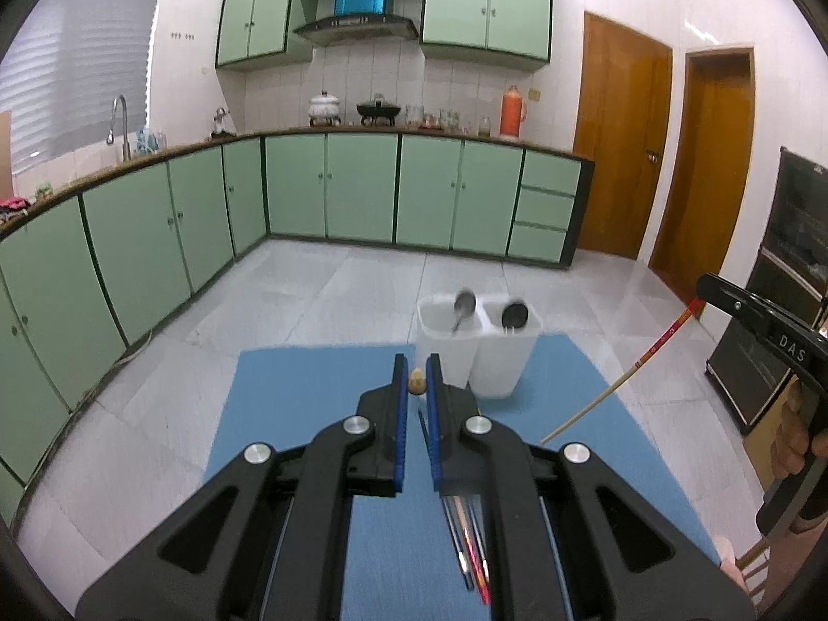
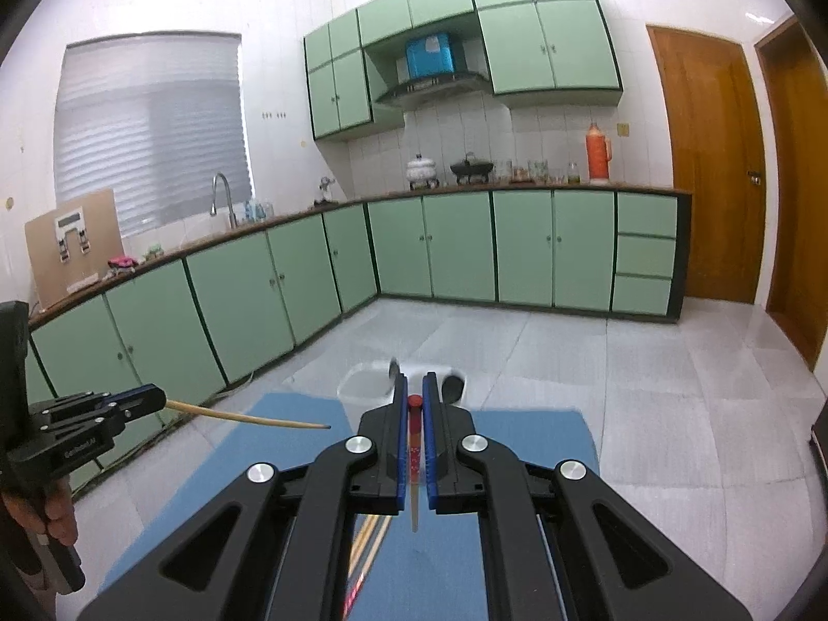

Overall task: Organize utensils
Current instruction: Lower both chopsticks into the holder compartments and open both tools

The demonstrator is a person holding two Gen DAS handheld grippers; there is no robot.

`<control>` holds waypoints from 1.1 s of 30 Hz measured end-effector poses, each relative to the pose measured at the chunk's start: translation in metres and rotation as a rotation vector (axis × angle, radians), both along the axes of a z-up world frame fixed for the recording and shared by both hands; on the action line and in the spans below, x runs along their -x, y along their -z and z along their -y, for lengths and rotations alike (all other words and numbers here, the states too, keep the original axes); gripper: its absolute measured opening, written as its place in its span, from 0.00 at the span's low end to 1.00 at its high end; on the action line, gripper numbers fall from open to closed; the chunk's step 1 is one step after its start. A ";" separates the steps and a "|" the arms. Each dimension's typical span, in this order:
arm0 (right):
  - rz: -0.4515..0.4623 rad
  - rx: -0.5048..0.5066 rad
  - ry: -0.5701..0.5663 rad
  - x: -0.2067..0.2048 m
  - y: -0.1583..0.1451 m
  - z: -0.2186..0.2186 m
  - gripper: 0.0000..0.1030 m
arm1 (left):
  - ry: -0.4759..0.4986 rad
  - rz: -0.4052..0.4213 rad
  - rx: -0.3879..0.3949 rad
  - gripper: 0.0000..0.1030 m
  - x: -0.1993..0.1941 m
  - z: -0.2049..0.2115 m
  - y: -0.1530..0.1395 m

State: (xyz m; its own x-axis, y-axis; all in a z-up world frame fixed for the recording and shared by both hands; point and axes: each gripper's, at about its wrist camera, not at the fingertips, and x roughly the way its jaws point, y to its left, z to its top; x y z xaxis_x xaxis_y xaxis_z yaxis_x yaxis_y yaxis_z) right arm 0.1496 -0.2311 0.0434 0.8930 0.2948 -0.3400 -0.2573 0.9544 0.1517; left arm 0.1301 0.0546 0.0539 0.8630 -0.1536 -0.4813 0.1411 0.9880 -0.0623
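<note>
Ahead of you the mat (image 1: 321, 414) lies on the floor, and the two-compartment holder (image 1: 478, 357) stands on its far edge, with one spoon (image 1: 463, 305) in its left compartment and another spoon (image 1: 514, 314) in its right one. Loose chopsticks (image 1: 471, 548) lie on the mat nearer to you, under your left gripper (image 1: 416, 383). Your right gripper (image 2: 414, 403) is to the right of the left one, each with one chopstick between its fingers, and the counter cabinets (image 1: 362, 186) run behind the holder and along the left.

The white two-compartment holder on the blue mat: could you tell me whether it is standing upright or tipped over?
Upright. The white holder stands on the blue mat with both openings facing up, and a spoon stands in each compartment.
</note>
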 end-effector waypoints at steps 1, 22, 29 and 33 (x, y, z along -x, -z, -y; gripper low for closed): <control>0.014 -0.003 0.001 -0.003 -0.006 0.001 0.05 | 0.000 0.015 0.004 0.06 -0.002 0.000 -0.006; 0.151 -0.018 0.030 -0.117 -0.067 -0.013 0.05 | 0.110 -0.001 -0.004 0.06 -0.092 0.030 -0.030; 0.086 -0.006 0.024 -0.150 -0.029 -0.026 0.05 | 0.132 -0.041 -0.001 0.06 -0.132 0.033 -0.017; 0.052 0.002 0.013 -0.159 -0.011 -0.032 0.05 | 0.132 -0.060 0.012 0.06 -0.152 0.034 -0.006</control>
State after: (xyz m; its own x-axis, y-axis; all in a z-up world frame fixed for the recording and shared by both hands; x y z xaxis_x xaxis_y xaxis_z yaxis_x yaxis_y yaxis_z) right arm 0.3084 -0.1993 0.0542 0.9133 0.2824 -0.2934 -0.2526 0.9580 0.1360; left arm 0.2817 0.0207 0.0596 0.8048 -0.2700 -0.5286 0.2653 0.9603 -0.0865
